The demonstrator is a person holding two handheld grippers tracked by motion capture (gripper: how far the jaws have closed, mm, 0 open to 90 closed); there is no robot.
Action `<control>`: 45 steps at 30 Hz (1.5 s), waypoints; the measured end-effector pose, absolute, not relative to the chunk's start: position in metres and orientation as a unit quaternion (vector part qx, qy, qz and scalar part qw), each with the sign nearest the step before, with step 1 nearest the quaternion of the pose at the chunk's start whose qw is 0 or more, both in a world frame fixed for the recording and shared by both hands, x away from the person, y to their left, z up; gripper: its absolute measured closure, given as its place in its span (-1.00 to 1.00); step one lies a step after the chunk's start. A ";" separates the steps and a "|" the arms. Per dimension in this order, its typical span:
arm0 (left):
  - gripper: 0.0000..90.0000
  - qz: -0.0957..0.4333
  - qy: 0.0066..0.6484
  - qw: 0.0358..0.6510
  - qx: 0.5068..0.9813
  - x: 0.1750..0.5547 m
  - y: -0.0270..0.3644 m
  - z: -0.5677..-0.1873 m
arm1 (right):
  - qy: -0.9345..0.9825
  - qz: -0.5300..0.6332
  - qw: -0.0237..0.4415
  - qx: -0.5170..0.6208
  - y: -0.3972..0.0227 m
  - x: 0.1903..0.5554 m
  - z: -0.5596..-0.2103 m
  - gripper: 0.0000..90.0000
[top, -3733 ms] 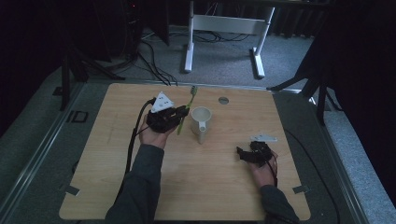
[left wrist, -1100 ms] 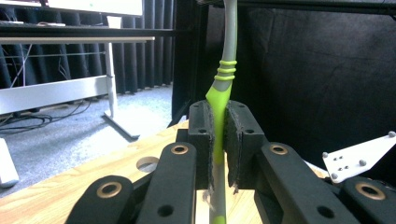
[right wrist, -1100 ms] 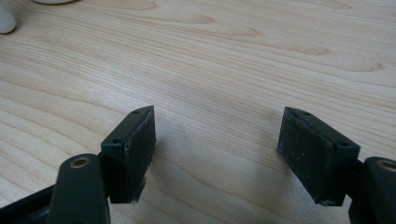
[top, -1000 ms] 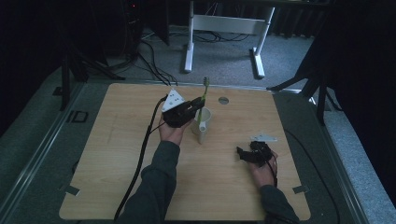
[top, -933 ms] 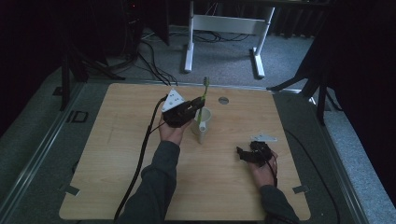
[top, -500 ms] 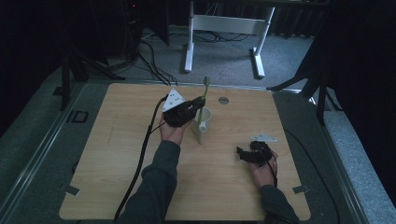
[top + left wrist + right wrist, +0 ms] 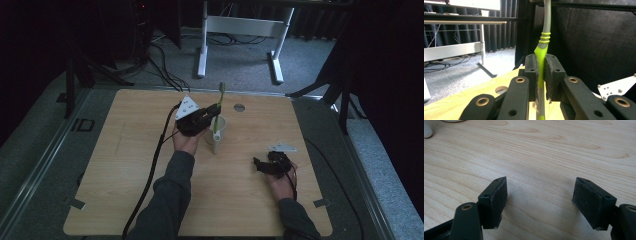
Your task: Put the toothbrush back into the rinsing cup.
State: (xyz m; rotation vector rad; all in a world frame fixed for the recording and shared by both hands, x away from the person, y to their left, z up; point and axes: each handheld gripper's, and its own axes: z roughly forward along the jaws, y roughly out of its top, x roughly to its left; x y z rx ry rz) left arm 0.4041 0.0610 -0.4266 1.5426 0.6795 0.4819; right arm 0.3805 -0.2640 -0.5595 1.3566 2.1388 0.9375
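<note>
A green and grey toothbrush stands upright with its lower end in a pale mug near the middle of the wooden table. My left gripper is shut on the toothbrush handle, just above the mug's rim. In the left gripper view the handle is pinched between the two pads, and the bristle end runs out of the top of that view. My right gripper rests low on the table at the right, apart from the mug. Its jaws stand open over bare wood.
A round grommet hole lies in the table behind the mug. A white desk frame stands on the floor beyond the far edge. The left gripper's cable trails toward the near edge. Dark curtains close off the right side.
Since the oldest frame my left hand has moved right and the toothbrush has gone from lying slanted to standing upright in the mug. Over the last second nothing has moved.
</note>
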 end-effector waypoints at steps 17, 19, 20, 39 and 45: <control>0.82 0.207 0.295 0.635 0.684 0.407 0.055 -0.434 | 0.773 0.339 0.219 0.490 -0.264 0.381 -0.559 -0.39; 0.82 0.207 0.294 0.634 0.685 0.407 0.055 -0.434 | 0.773 0.339 0.218 0.491 -0.264 0.380 -0.559 -0.39; 0.82 0.207 0.294 0.634 0.685 0.407 0.055 -0.434 | 0.773 0.339 0.219 0.490 -0.264 0.381 -0.559 -0.39; 0.82 0.206 0.295 0.625 0.693 0.410 0.051 -0.441 | 0.773 0.339 0.218 0.490 -0.264 0.381 -0.559 -0.39; 0.82 0.205 0.303 0.624 0.691 0.411 0.052 -0.446 | 0.773 0.339 0.218 0.491 -0.264 0.380 -0.559 -0.39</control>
